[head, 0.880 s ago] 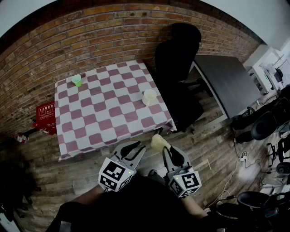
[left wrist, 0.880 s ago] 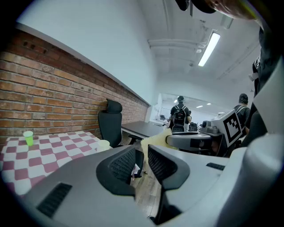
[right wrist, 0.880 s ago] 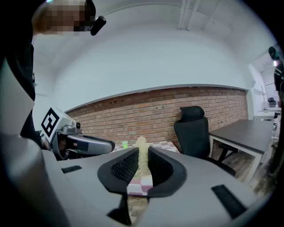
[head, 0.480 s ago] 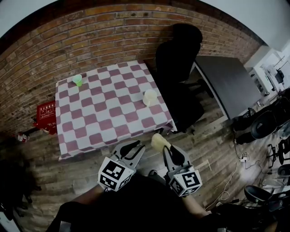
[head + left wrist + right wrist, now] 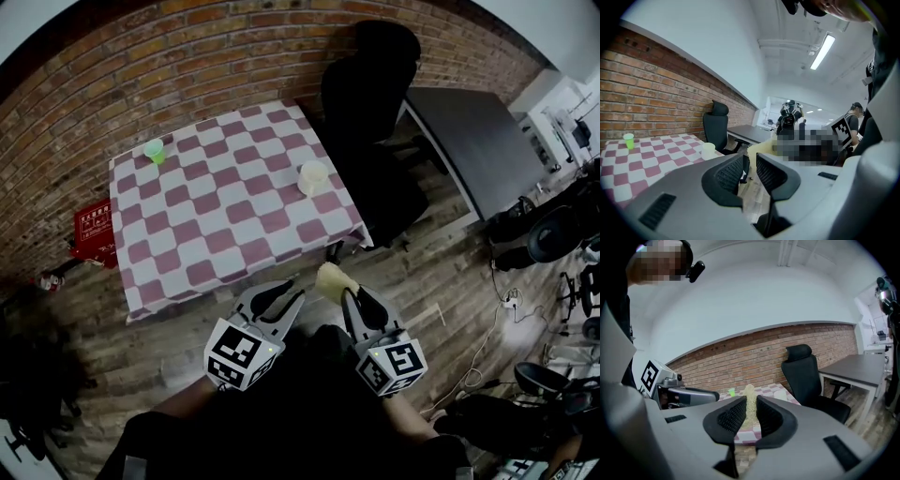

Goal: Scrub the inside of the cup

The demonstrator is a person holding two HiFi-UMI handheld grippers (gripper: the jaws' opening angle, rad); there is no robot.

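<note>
Desk (image 5: 225, 220), head view: square top against the brick wall, covered by a red-and-white checked cloth (image 5: 246, 251) hanging over its edges. Green cup (image 5: 154, 150) stands upright near the 11 o'clock corner. Pale cup (image 5: 312, 176) stands upright at the 3 o'clock edge, well apart from it.

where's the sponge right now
Head view, lower centre: the sponge is pinched in the right claw, just short of the near edge of the checkered table.
</note>
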